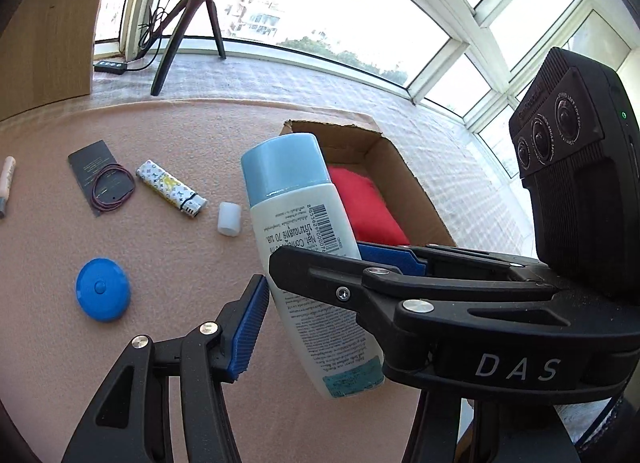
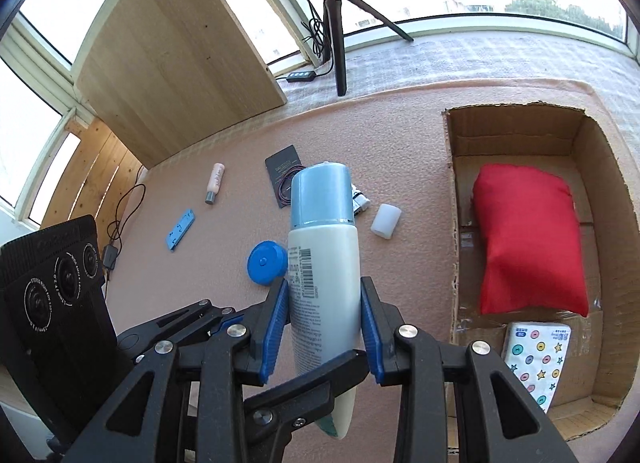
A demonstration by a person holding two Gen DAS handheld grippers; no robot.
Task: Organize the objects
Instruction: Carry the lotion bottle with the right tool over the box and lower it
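The white bottle [image 2: 324, 263] with a pale blue cap is clamped between the blue pads [image 2: 276, 323] of the right gripper [image 2: 324, 319], whose jaws are closed onto its two sides, cap pointed away toward 12 o'clock. The left gripper [image 1: 316, 327] is also set about the bottle: one blue pad [image 1: 250, 327] is laid against its edge, the other finger is hidden behind the right gripper, so a firm hold cannot be told. The bottle is held over the pink mat [image 1: 160, 343], near the cardboard box [image 2: 516, 135].

In the right wrist view a blue round disc [image 2: 266, 263] is seen just beyond the fingers at 11 o'clock and a small white cap [image 2: 386, 221] at 1 o'clock. In the box at 3 o'clock a patterned tissue pack [image 2: 538, 363] lies nearest, with a red cushion [image 2: 528, 243] beyond it. Farther out, a patterned lighter [image 1: 170, 193], a dark card [image 1: 94, 167] under a cord loop, a pink tube [image 2: 216, 183] and a flat blue piece [image 2: 180, 229] are spread on the mat. A tripod [image 2: 336, 35] and a wooden board [image 2: 172, 43] stand by the window at 12 o'clock
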